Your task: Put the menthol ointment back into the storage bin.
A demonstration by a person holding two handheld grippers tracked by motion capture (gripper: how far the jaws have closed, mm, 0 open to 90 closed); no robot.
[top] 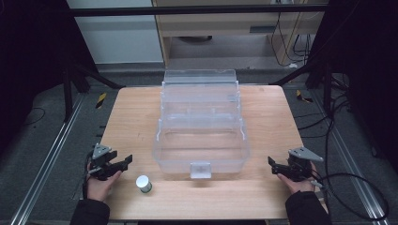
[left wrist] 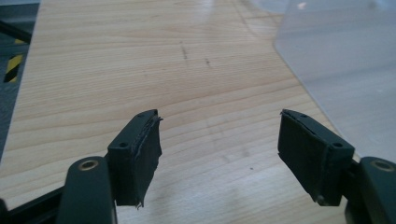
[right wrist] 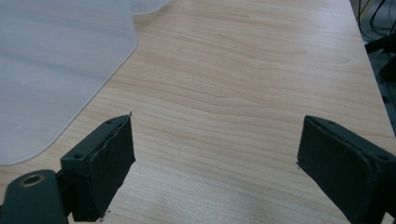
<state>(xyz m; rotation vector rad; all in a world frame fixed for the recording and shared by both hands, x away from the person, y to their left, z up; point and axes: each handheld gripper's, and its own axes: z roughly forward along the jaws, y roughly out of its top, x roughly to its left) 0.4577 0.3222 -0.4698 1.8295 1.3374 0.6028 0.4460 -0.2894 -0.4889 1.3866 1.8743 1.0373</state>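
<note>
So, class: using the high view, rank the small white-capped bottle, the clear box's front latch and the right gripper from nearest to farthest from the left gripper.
1. The small white-capped bottle, just to the right of the left gripper, near the table's front edge.
2. The front latch, at the middle of the clear box front wall.
3. The right gripper, across the table at its right edge.

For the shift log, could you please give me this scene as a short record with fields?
surface: wooden table
container: clear plastic tiered box, opened out, middle of table
small item: white-capped bottle, upright, in front of the box's left corner, apart from it
left hand-held gripper: open, holding nothing, left of the box
right hand-held gripper: open, holding nothing, right of the box
contents of box: nothing visible inside
</note>
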